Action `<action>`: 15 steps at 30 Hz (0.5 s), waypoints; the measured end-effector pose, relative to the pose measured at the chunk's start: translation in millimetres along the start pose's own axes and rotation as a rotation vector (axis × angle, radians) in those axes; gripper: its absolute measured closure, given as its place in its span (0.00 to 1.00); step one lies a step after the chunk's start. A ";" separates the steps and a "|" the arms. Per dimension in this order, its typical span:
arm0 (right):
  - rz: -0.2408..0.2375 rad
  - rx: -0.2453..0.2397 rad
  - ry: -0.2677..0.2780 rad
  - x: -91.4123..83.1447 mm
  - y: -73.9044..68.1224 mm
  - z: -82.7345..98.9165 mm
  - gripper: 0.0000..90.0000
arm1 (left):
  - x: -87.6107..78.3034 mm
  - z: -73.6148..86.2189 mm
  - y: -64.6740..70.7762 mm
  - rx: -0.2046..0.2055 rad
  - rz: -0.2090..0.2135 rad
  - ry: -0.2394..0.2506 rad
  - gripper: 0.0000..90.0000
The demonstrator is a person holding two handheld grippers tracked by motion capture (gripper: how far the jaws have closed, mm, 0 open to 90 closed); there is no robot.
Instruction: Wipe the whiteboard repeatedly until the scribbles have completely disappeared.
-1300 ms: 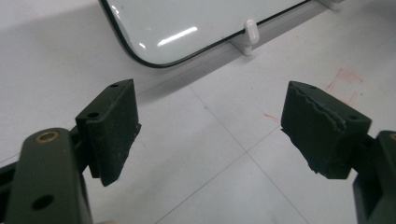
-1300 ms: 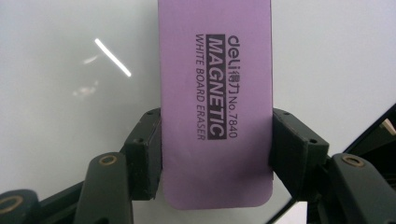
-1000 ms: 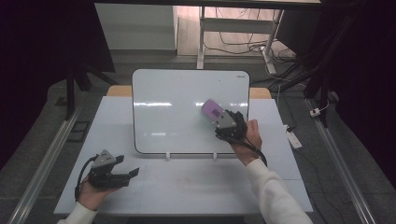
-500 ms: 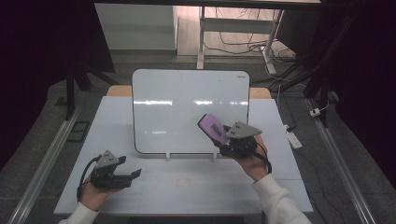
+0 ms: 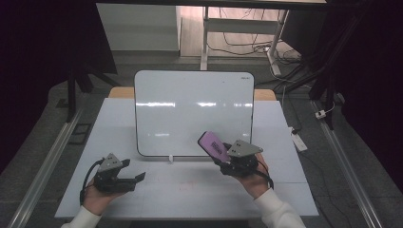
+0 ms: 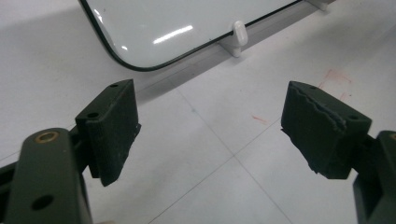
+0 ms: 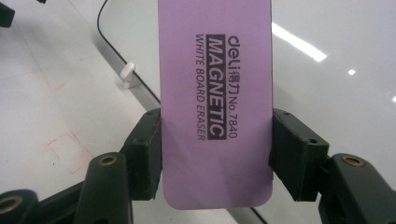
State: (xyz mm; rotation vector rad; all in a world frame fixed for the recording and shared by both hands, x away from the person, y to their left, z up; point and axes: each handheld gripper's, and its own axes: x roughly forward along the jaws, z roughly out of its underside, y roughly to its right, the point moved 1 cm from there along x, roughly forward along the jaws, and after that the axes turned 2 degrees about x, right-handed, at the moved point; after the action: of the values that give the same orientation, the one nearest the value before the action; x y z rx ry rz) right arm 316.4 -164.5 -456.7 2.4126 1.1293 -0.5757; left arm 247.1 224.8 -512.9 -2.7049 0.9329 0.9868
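Observation:
A white board [image 5: 190,111] with a black rim stands tilted on small white feet at the middle of the table. My right gripper [image 5: 223,154] is shut on a purple magnetic whiteboard eraser [image 5: 212,145], held off the board near its lower right corner. In the right gripper view both pads [image 7: 144,154] press the sides of the eraser [image 7: 215,93], printed face toward the camera, with the board [image 7: 336,70] behind it. My left gripper [image 5: 138,178] rests low at the table's front left, open with nothing between its pads [image 6: 114,128]; the board's corner [image 6: 187,28] lies ahead.
The white table [image 5: 285,190] has faint red marks [image 5: 183,185] near its front middle. A white foot [image 6: 239,32] props the board's lower edge. Beyond the table stand a cabinet, desk legs and floor cables [image 5: 237,45]. A power strip [image 5: 299,140] lies at the right.
My right hand has drawn the eraser back from the board's face, toward the person and down to the lower right corner. The left gripper has stayed put.

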 end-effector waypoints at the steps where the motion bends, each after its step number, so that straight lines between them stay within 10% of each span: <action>1: 0.002 0.003 0.000 1.5 -0.8 1.5 0.45 | 0.0 -0.9 0.9 0.002 0.005 0.002 0.23; 15: 0.019 -0.050 0.008 11.9 -16.6 6.0 0.45 | 4.6 -37.3 19.8 -0.019 0.116 0.080 0.25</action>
State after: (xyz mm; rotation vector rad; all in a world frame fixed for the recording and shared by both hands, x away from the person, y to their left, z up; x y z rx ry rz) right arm 309.2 -150.6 -471.1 2.3830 1.1093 -0.5258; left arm 258.6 195.2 -484.6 -2.7517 1.1119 0.9181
